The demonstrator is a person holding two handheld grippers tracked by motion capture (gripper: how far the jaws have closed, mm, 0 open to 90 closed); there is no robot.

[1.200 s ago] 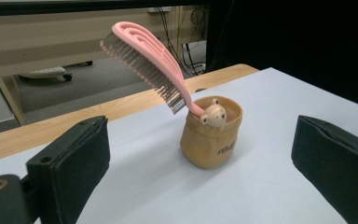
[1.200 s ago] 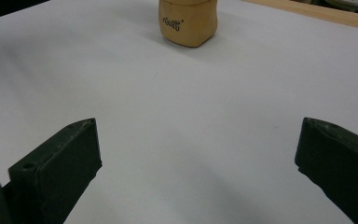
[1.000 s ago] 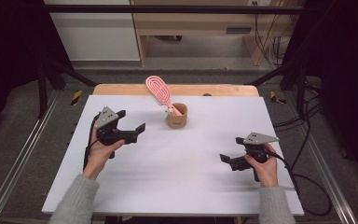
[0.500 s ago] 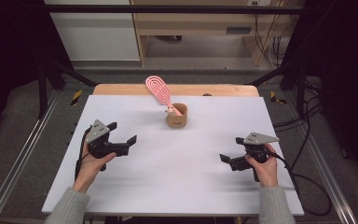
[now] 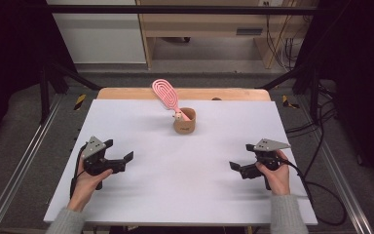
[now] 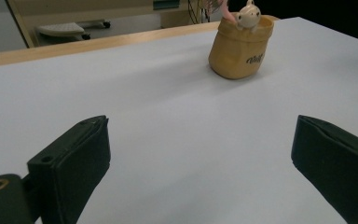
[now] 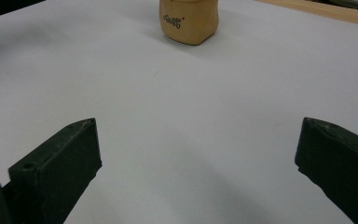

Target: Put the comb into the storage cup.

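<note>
left gripper [image 5: 121,161] has pulled back toward the person since a sec ago, jaws apart, nothing in it. tan cup [image 5: 185,122] w/ pink brush [image 5: 165,94] sits mid-back of tabletop [image 5: 190,175]. right gripper [image 5: 236,166] near edge, jaws apart too. imo approach the cup low & square, grip the wall, not the brush.

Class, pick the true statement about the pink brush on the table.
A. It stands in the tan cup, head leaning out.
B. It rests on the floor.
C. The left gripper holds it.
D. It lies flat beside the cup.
A: the pink brush rises tilted out of the tan cup, with both grippers well away from it.
</note>
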